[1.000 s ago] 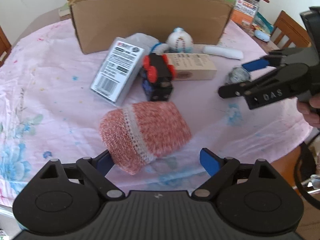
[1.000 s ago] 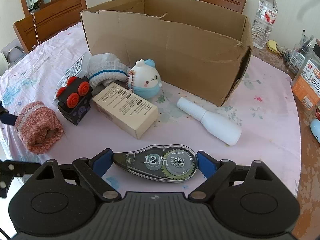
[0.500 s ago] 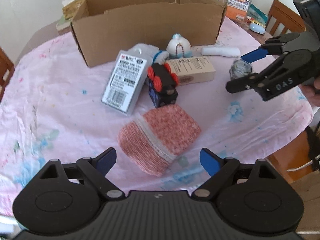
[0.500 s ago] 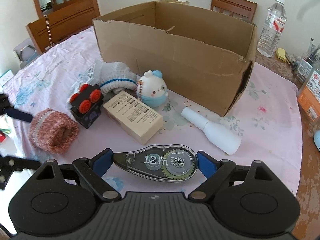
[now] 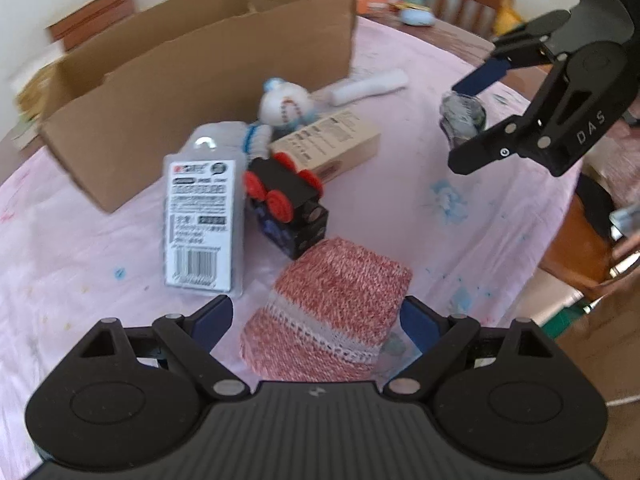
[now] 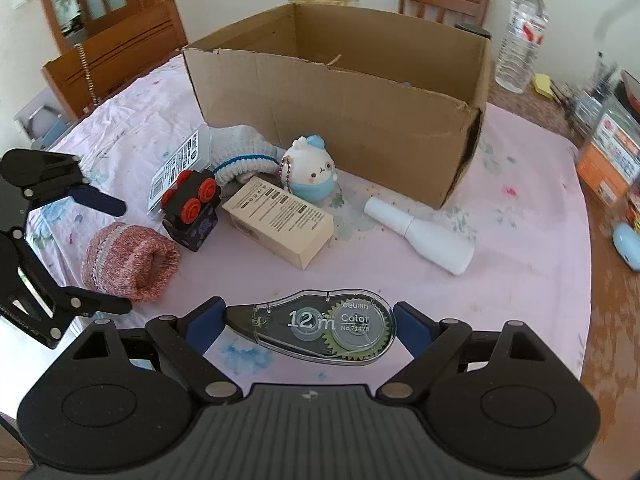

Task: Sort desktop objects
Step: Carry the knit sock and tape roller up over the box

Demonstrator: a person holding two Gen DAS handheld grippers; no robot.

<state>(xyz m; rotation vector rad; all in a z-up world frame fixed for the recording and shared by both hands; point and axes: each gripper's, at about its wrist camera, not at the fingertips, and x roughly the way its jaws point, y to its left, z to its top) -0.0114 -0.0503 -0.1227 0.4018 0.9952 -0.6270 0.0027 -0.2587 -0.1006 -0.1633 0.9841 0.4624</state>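
Right gripper (image 6: 310,322) fingers clamp the correction tape dispenser (image 6: 320,326). Left gripper (image 5: 316,314) fingers released, straddling the partly hidden pink knitted sock (image 5: 336,308).

Motion is blurring the cardboard box (image 5: 192,92) and clutter behind it in the left view; the pink knitted roll (image 5: 332,312) is hiding its near end behind the gripper body.

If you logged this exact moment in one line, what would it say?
right tool: shut on correction tape, lifted | left tool: open around pink sock | cardboard box: ahead
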